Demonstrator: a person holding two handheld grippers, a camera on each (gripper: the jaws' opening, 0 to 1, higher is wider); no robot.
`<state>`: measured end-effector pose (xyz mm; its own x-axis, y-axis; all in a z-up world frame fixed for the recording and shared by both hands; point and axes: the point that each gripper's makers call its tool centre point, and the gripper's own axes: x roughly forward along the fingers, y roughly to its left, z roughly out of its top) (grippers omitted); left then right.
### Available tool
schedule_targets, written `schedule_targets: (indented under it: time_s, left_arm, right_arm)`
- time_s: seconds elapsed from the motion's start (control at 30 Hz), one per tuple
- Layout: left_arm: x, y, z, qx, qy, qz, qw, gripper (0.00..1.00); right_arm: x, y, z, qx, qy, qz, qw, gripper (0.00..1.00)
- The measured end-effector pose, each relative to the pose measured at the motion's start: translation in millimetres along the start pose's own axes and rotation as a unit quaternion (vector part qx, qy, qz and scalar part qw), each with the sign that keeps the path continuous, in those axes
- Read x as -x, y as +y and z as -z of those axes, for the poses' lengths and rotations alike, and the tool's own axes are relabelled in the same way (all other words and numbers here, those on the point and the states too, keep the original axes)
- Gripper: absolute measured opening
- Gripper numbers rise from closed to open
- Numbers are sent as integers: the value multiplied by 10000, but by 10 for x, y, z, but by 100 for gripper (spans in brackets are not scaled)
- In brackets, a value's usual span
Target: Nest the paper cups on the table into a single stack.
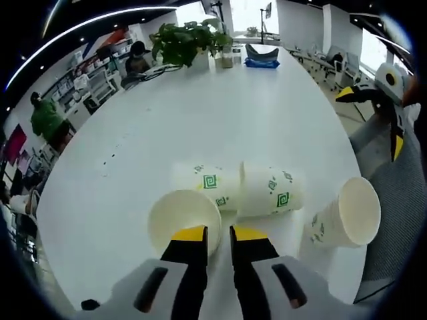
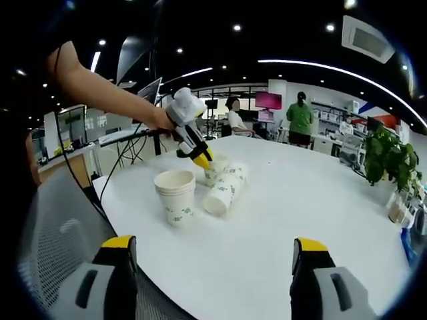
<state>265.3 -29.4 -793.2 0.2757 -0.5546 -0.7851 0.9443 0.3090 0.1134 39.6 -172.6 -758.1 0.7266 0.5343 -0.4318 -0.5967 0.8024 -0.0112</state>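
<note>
An upright white paper cup [image 1: 180,215] with green print stands just ahead of my left gripper [image 1: 220,233]. The jaws are nearly together, one inside the cup's mouth and one outside, pinching its rim. From the right gripper view the same cup [image 2: 216,168] sits under the left gripper [image 2: 201,160]. Beside it, nested cups [image 1: 270,192] [image 2: 225,190] lie on their side. An upright stack of cups [image 1: 347,217] [image 2: 175,195] stands near the table's edge. My right gripper [image 2: 213,243] hangs open and wide above the near edge, holding nothing. It also comes into the left gripper view [image 1: 373,120].
The white table [image 1: 220,113] [image 2: 300,220] is long. A potted plant [image 1: 187,40] and a blue bag [image 1: 261,59] stand at its far end. A grey mesh chair [image 2: 60,227] is beside the near edge. People stand and sit in the office behind.
</note>
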Motion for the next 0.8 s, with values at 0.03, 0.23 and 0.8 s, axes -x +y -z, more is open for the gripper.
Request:
schedule_targets:
  time_s: [0.03, 0.23, 0.8]
  left_arm:
    - [-7, 8, 8, 5, 20, -10, 10000, 9]
    - [-26, 13, 65, -140, 168, -41, 9998, 5]
    - [121, -1, 149, -83, 227, -166, 9996, 0]
  right_arm:
    - [-1, -3, 0, -2, 0, 1, 10000, 98]
    - [-1, -15, 10, -11, 16, 16, 10000, 98]
    - [3, -25, 15, 11, 14, 49, 10000, 97]
